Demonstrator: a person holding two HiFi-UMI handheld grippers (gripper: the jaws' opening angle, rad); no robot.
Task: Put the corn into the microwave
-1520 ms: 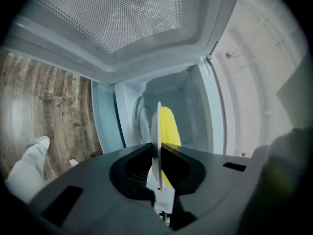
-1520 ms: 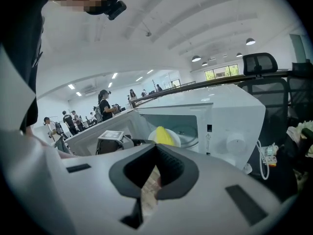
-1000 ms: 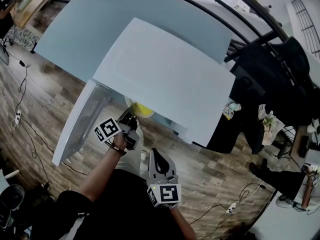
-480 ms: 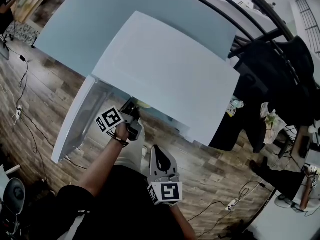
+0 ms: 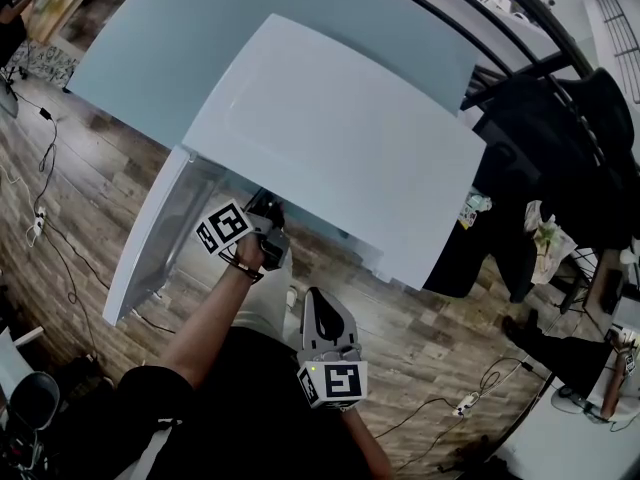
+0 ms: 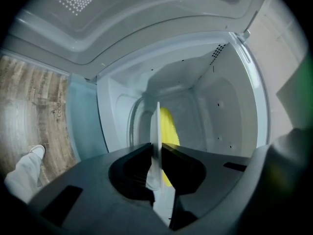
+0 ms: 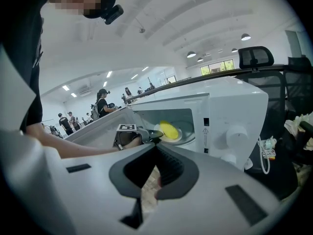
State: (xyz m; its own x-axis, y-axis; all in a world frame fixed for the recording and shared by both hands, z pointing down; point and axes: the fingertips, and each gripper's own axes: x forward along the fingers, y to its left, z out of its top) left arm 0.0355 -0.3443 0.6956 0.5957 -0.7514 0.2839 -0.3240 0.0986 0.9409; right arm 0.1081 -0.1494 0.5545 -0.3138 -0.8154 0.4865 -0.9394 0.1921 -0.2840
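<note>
- A white box-shaped microwave (image 5: 340,138) stands on a pale blue-grey tabletop (image 5: 200,38), and its front overhangs the brown wood-plank floor (image 5: 90,198).
- The microwave's white door (image 5: 150,238) is swung wide open at the microwave's left side. In the left gripper view its dotted inner window (image 6: 98,13) fills the top of the picture.
- The left tool (image 5: 263,208) reaches into the microwave's open front, with its square-marked cube just outside the opening.
- The left tool's (image 6: 156,148) jaws are nearly together and clamp the rim of a thin white round plate (image 6: 155,126), which shows edge-on between them.
- The yellow cob of corn (image 6: 168,126) lies on that plate, beyond the jaw tips and inside the microwave's white cavity (image 6: 220,97).
- In the right gripper view the corn (image 7: 168,129) shows through the microwave's open front, left of the control panel with its round knobs (image 7: 237,133). The left tool (image 7: 151,133) sits just beside it at the cavity's mouth.
- The right tool (image 5: 312,300) is held back from the microwave, close to the person's dark-clothed body, and points toward the microwave's front.
- The right tool's (image 7: 156,148) jaw tips meet, with nothing between them.
- A black office chair draped with dark cloth (image 5: 560,138) stands at the microwave's right.
</note>
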